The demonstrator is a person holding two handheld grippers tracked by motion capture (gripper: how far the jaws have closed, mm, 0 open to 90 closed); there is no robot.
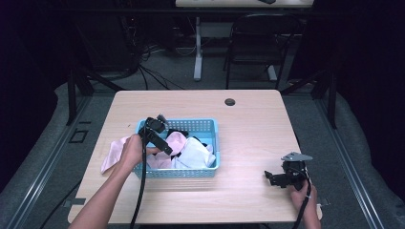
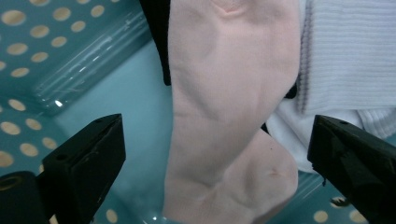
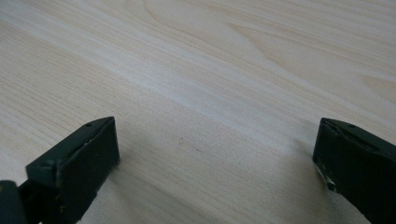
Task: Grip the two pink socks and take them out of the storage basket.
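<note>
A light wooden table (image 1: 248,124) fills the middle of the high view, its pale grain running across, with a small dark round grommet (image 1: 230,101) set near its far edge; a pink cloth (image 1: 112,151) lies on the tabletop toward its left edge, partly spread flat. Beyond the table, a black chair (image 1: 260,45) stands on grey carpet beside the white leg of a second table (image 1: 197,47), and dark cables (image 1: 148,71) trail across the floor to the left of that leg; black curtains close in both sides.
</note>
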